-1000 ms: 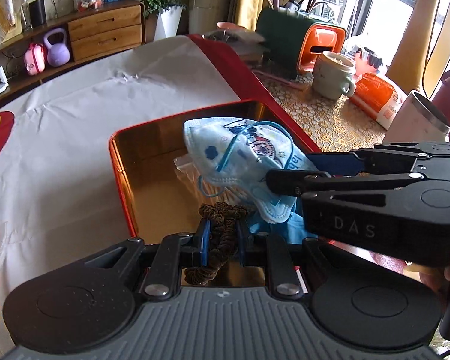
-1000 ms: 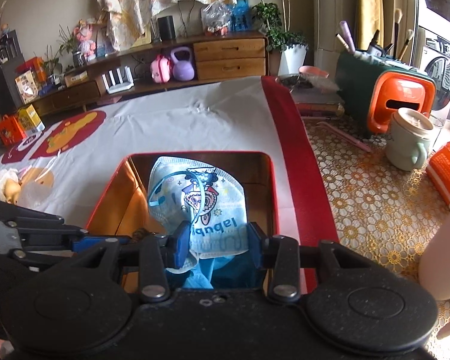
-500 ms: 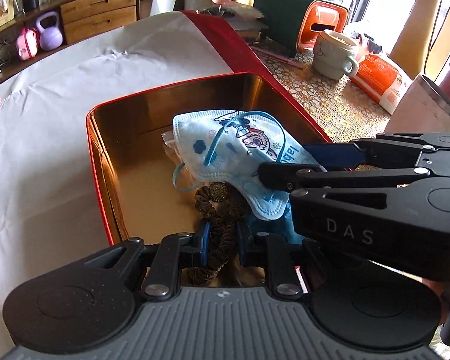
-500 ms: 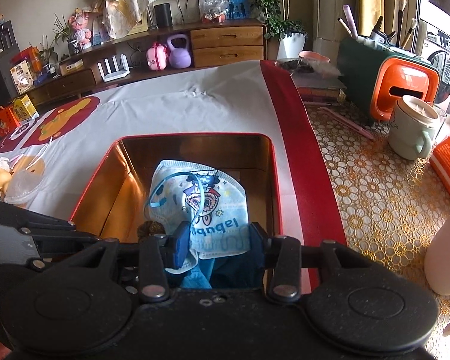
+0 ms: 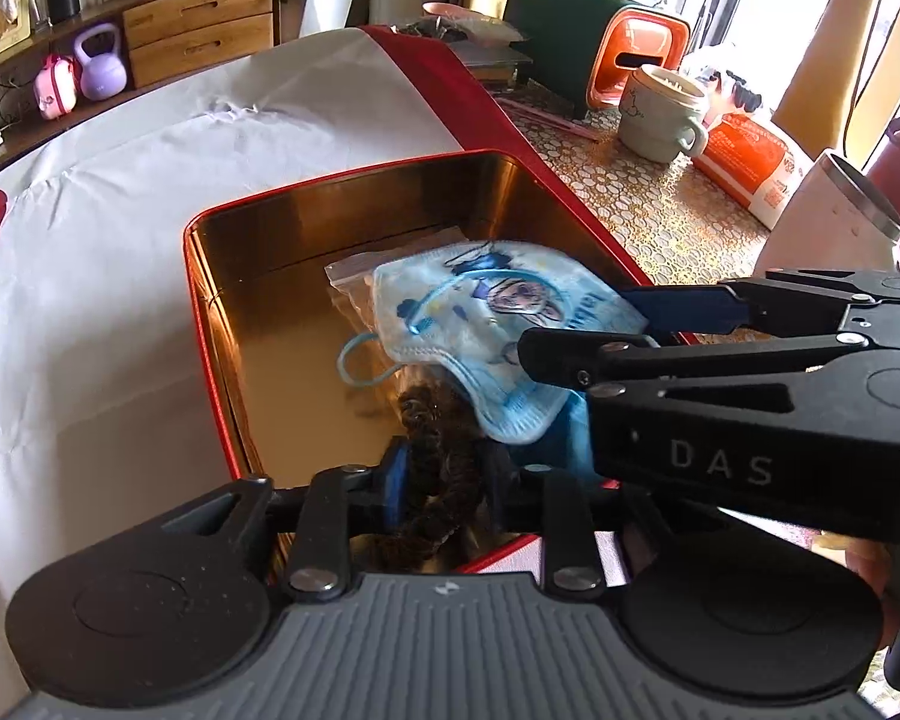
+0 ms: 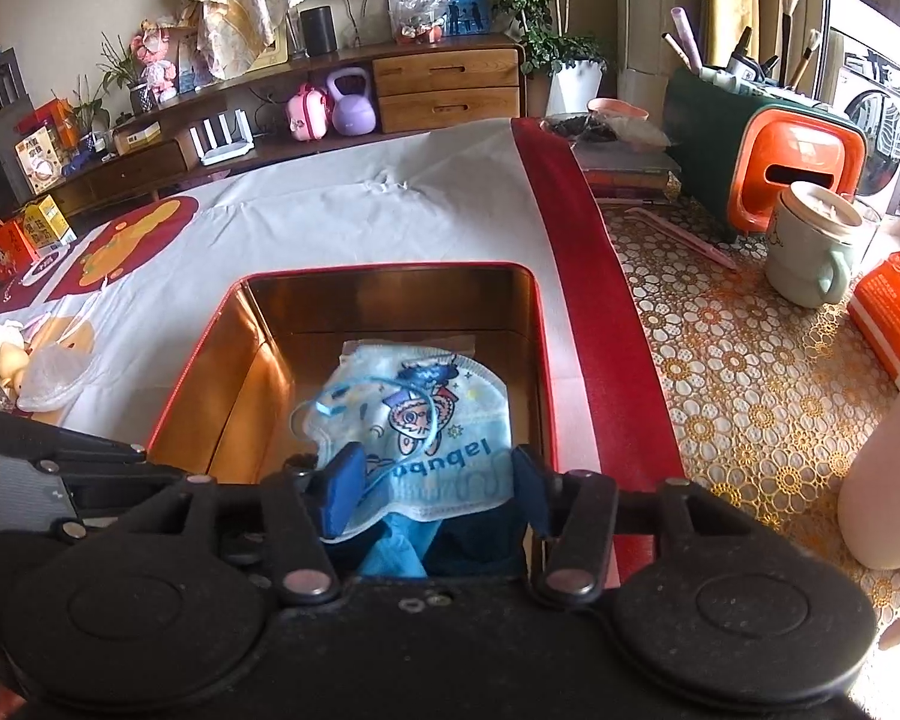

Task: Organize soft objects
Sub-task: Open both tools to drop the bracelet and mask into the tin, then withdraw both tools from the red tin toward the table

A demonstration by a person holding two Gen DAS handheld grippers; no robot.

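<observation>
A red tin (image 5: 210,324) with a gold inside stands on the white cloth. In it lies a pale blue printed face mask (image 5: 480,306) on a clear zip bag (image 5: 354,270), with blue fabric (image 6: 396,546) under its near edge. A brown hair tie (image 5: 426,420) hangs between the fingers of my left gripper (image 5: 444,480), whose jaws are opening and no longer pinch it. From the right, my right gripper (image 5: 576,330) reaches over the mask. In its own view the right gripper (image 6: 435,492) straddles the mask's (image 6: 414,414) near edge, jaws opening, pads off it.
Right of the tin (image 6: 390,267), past a red band, the patterned tablecloth holds a pale green mug (image 5: 660,114), an orange packet (image 5: 750,162), a white cylinder (image 5: 834,222) and a green and orange organiser (image 5: 600,42). A plastic bag of soft items (image 6: 42,372) lies at the left.
Both pairs of jaws have spread wider. The mask has sunk from above the rim to lie flatter inside the tin. The hair tie now sits loose between the left fingers.
</observation>
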